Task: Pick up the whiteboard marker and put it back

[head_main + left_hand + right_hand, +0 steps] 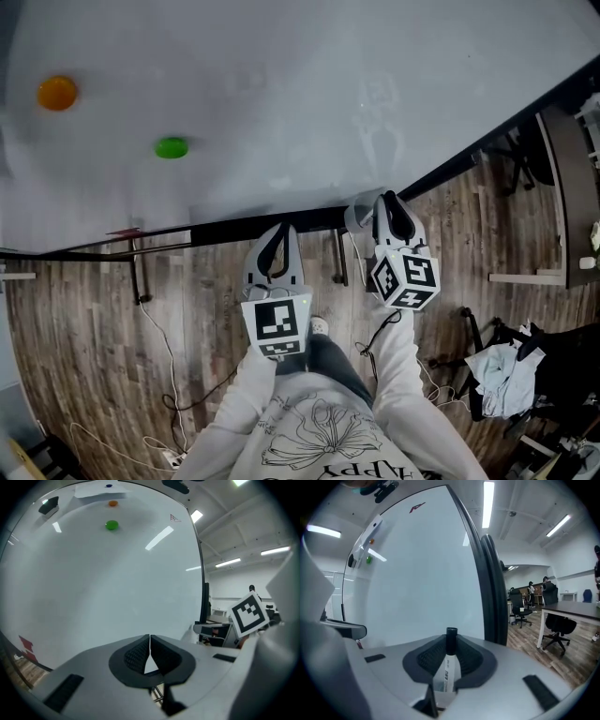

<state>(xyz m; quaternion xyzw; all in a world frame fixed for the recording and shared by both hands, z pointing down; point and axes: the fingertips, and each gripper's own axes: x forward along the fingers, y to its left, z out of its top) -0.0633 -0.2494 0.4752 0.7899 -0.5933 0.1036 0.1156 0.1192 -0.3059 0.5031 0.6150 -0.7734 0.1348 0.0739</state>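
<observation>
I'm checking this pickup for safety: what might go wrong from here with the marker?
1. The right gripper pinches the whiteboard marker near its capped end; the long body below could pivot or slip out.
2. The jaws sit close to the whiteboard; the marker may bump it on the way back.

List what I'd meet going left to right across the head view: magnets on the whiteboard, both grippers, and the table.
orange magnet → green magnet → left gripper → right gripper → dark table
</observation>
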